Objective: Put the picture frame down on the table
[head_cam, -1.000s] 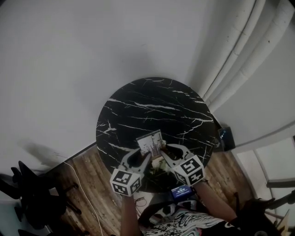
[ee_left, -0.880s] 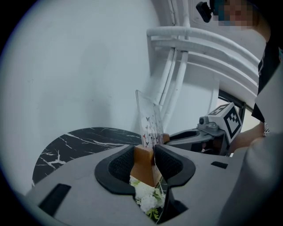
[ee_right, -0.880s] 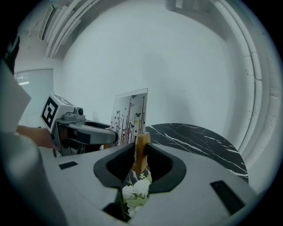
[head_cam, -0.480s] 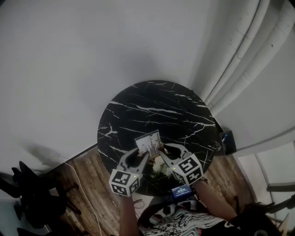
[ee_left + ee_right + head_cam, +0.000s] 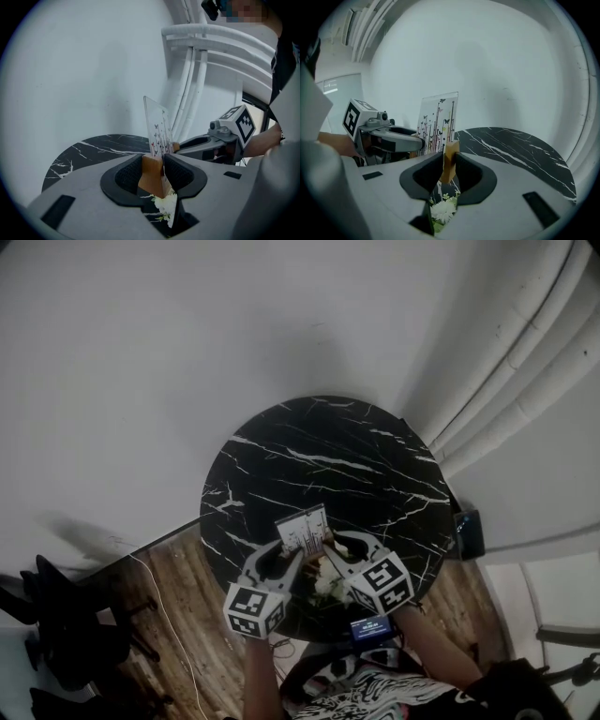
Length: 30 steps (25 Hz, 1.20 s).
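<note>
Between the pads of the left gripper [image 5: 152, 172] sits one end of the wooden base [image 5: 151, 177] of the picture frame [image 5: 158, 127], and the jaws are clamped on it from both sides. The right gripper [image 5: 448, 169] grasps the base's other end in the same way, so the two tools face each other across the frame. The frame stands upright, and its clear panel is printed with thin stems and small butterflies. From the head view it is at the near edge of the round black marble table [image 5: 319, 456], with a gripper on either side of it. White flowers [image 5: 443, 211] show just below the base. Beyond the table are a plain white wall [image 5: 187, 352] and white pipes [image 5: 506, 362] at the right, with a wooden floor [image 5: 187, 615] below.
</note>
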{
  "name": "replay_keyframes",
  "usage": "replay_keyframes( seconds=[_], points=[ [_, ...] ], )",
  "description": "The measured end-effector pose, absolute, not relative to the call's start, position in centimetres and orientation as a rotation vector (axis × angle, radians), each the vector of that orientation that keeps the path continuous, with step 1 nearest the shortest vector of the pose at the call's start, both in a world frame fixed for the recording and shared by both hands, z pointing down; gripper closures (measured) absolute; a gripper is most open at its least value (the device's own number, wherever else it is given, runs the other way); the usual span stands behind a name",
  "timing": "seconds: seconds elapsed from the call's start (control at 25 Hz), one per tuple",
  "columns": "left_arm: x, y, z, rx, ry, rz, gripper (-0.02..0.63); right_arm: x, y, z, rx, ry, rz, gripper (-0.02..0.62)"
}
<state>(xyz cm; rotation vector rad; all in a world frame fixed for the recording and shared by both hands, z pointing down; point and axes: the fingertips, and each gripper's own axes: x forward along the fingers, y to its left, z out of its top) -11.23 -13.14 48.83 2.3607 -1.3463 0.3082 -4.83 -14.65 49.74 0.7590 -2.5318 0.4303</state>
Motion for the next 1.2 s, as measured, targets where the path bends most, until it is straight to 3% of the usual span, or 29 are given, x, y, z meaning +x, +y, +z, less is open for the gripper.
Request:
replay_keyframes(
  seconds=[1.2],
  points=[
    [-12.7, -16.9, 59.0, 2.261, -1.337, 0.411, 0.453, -6.4, -18.8, 60.2, 0.568, -2.374, 0.497, 0.522]
  ],
)
